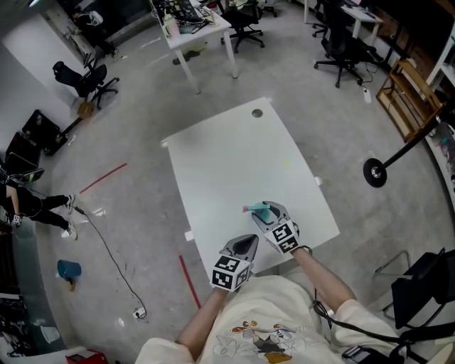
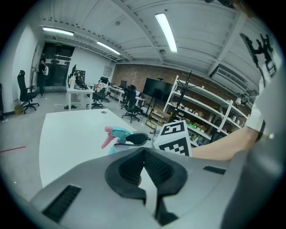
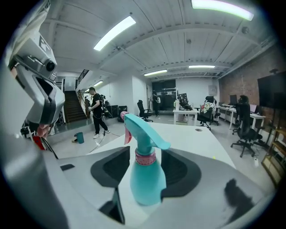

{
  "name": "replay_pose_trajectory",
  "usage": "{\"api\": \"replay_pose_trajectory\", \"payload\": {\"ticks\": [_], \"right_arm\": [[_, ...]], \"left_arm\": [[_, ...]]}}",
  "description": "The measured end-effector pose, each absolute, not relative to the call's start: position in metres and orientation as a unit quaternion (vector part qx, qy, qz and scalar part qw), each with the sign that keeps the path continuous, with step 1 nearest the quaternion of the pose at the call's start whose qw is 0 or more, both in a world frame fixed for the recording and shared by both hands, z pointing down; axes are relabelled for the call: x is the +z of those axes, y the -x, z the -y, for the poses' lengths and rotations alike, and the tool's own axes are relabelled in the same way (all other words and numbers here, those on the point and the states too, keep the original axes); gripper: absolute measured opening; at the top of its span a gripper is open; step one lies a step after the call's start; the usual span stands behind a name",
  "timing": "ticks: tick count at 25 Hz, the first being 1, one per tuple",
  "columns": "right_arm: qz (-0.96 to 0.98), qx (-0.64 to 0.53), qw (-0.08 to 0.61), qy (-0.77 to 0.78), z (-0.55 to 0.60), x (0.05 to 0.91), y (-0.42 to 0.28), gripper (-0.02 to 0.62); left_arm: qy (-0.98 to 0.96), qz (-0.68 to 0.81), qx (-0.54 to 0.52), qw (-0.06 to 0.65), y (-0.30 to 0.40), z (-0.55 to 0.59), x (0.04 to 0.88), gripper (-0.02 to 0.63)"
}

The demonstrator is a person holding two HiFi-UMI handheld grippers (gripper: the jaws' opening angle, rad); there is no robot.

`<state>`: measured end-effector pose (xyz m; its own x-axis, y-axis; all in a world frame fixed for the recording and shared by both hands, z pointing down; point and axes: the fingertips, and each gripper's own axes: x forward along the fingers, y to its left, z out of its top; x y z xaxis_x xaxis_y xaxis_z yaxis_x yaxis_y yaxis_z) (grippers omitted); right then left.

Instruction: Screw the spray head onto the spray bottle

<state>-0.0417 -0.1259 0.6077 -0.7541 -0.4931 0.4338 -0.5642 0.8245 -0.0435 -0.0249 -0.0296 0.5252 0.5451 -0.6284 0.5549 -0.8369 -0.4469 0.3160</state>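
Observation:
A teal spray bottle [image 3: 145, 176] with a teal spray head, pink trigger and pink collar stands upright on the white table [image 1: 234, 160], near its front edge. My right gripper [image 3: 144, 167] is open, with a jaw on either side of the bottle's body, and I see no pad pressing on it. In the head view the bottle [image 1: 256, 209] pokes out just ahead of the right gripper [image 1: 269, 212]. My left gripper [image 1: 249, 242] is shut with nothing in it, a little to the left and nearer the table edge. In the left gripper view, the bottle [image 2: 117, 135] lies beyond the left gripper [image 2: 144, 155].
The table has a cable hole [image 1: 257, 113] at its far end. Office chairs [image 1: 244, 21] and another white desk [image 1: 195, 32] stand beyond. A person [image 3: 95, 112] stands on the floor at the left. Red tape [image 1: 188, 280] and a blue bucket [image 1: 69, 269] are on the floor.

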Motion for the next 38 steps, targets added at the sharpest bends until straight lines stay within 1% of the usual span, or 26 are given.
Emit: {"api": "replay_pose_trajectory", "payload": {"ticks": [1, 2, 6, 9, 13, 15, 19, 26, 33, 38], "right_arm": [[0.932, 0.092, 0.211, -0.28, 0.124, 0.608, 0.042, 0.215], [0.932, 0.096, 0.214, -0.276, 0.123, 0.606, 0.043, 0.231], [0.933, 0.093, 0.223, -0.267, 0.121, 0.592, 0.037, 0.253], [0.927, 0.104, 0.228, -0.278, 0.116, 0.585, 0.011, 0.256], [0.916, 0.144, 0.216, -0.306, 0.107, 0.58, -0.022, 0.256], [0.915, 0.14, 0.218, -0.309, 0.11, 0.584, -0.018, 0.256], [0.916, 0.114, 0.222, -0.314, 0.143, 0.588, 0.001, 0.256], [0.914, 0.118, 0.233, -0.309, 0.126, 0.604, -0.01, 0.256], [0.918, 0.124, 0.205, -0.315, 0.125, 0.577, -0.018, 0.256], [0.921, 0.122, 0.204, -0.309, 0.125, 0.565, -0.026, 0.256]], "left_arm": [[-0.831, 0.44, 0.181, 0.287, 0.025, 0.029, 0.526, 0.006], [-0.831, 0.44, 0.18, 0.288, 0.026, 0.028, 0.527, 0.006], [-0.822, 0.456, 0.172, 0.295, 0.038, 0.03, 0.528, 0.006], [-0.818, 0.464, 0.162, 0.298, 0.041, 0.03, 0.525, 0.006], [-0.815, 0.467, 0.156, 0.306, 0.049, 0.027, 0.526, 0.006], [-0.815, 0.466, 0.154, 0.306, 0.059, 0.027, 0.529, 0.006], [-0.824, 0.465, 0.155, 0.286, 0.063, 0.044, 0.527, 0.006], [-0.825, 0.443, 0.173, 0.305, 0.041, 0.03, 0.538, 0.006], [-0.829, 0.441, 0.162, 0.303, 0.035, 0.036, 0.531, 0.006], [-0.83, 0.441, 0.159, 0.303, 0.037, 0.04, 0.529, 0.006]]}}
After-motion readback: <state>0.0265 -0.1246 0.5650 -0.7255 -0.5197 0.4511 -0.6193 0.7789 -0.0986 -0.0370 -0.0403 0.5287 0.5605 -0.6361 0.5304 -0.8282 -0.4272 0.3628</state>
